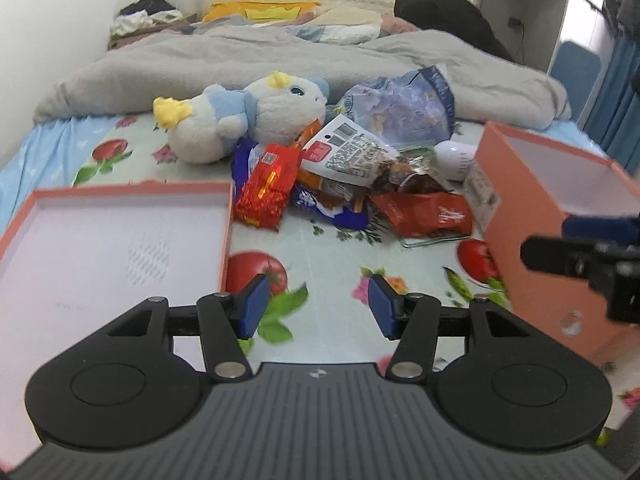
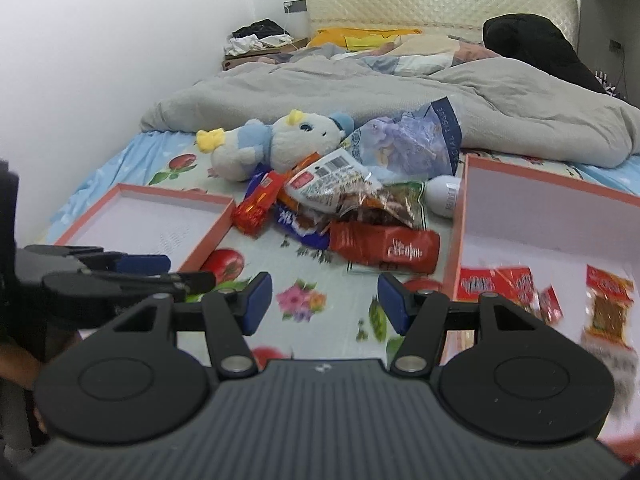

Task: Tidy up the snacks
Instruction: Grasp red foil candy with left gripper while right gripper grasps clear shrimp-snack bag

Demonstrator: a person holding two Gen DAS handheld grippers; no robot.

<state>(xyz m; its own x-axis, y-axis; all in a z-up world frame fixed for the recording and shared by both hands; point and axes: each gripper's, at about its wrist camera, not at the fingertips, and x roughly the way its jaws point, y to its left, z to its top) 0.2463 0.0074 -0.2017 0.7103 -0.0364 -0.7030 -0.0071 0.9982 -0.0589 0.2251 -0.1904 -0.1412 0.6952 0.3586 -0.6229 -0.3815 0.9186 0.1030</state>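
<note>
A pile of snack packets (image 1: 352, 184) lies on the flowered sheet: a red foil pack (image 1: 266, 186), a blue pack (image 1: 332, 208), a white pack (image 1: 348, 152) and a dark red pack (image 1: 424, 212). The pile also shows in the right wrist view (image 2: 344, 212). My left gripper (image 1: 318, 312) is open and empty, hovering short of the pile. My right gripper (image 2: 324, 304) is open and empty, beside the orange box (image 2: 460, 220), which holds several red snack packets (image 2: 496, 284). An empty orange lid (image 1: 120, 196) lies at left.
A plush toy (image 1: 244, 116) and a crumpled tissue pack (image 1: 404, 108) lie behind the pile. A white bottle (image 1: 454, 160) lies by the box. A grey duvet (image 1: 280, 64) covers the far bed. The wall runs along the left.
</note>
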